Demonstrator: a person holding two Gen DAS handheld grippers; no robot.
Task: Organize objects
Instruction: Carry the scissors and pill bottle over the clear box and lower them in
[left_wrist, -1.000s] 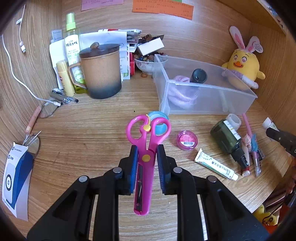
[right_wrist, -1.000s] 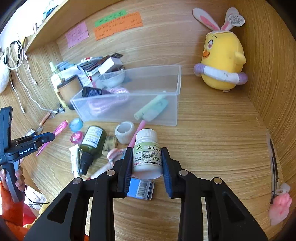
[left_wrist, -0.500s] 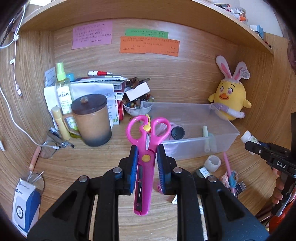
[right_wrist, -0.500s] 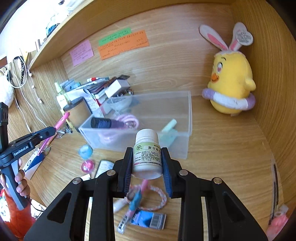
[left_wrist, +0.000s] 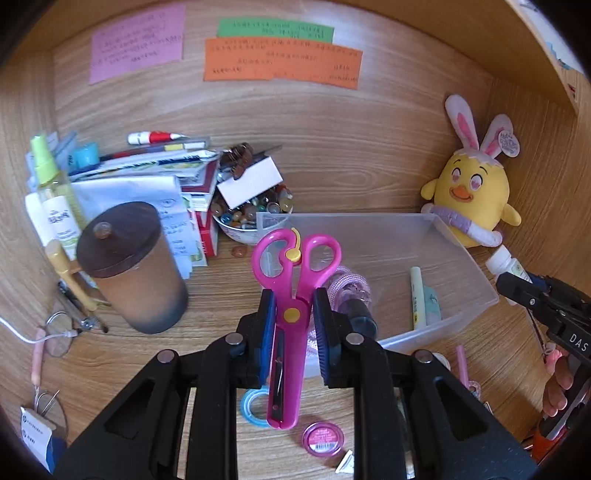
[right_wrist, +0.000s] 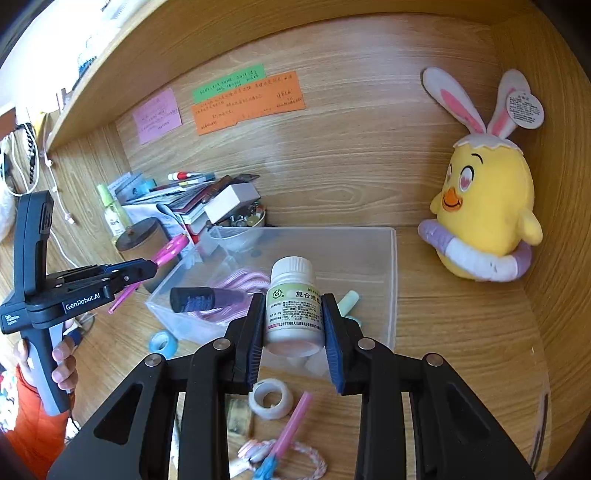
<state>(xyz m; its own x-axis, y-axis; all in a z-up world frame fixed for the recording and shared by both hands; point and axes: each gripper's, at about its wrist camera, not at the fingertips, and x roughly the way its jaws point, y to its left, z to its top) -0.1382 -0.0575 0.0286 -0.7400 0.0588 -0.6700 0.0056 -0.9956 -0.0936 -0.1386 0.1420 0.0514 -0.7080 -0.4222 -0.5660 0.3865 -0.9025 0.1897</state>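
Carrying toward bin (left_wrist: 461, 258): left hand-held gripper (left_wrist: 293, 325) clamping scissors (left_wrist: 291, 273), right hand-held gripper (right_wrist: 293, 332) clamping bottle (right_wrist: 293, 295). Next, likely: lowering inside, then releasing.

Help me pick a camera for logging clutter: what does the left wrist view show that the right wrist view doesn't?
Only the left wrist view shows the round pink tin on the desk and the left claw gripping the pink scissors up close. Only the right wrist view shows the white tape roll and the right claw clamping the white pill bottle. Both show the clear bin, the yellow chick toy and the lidded brown mug.
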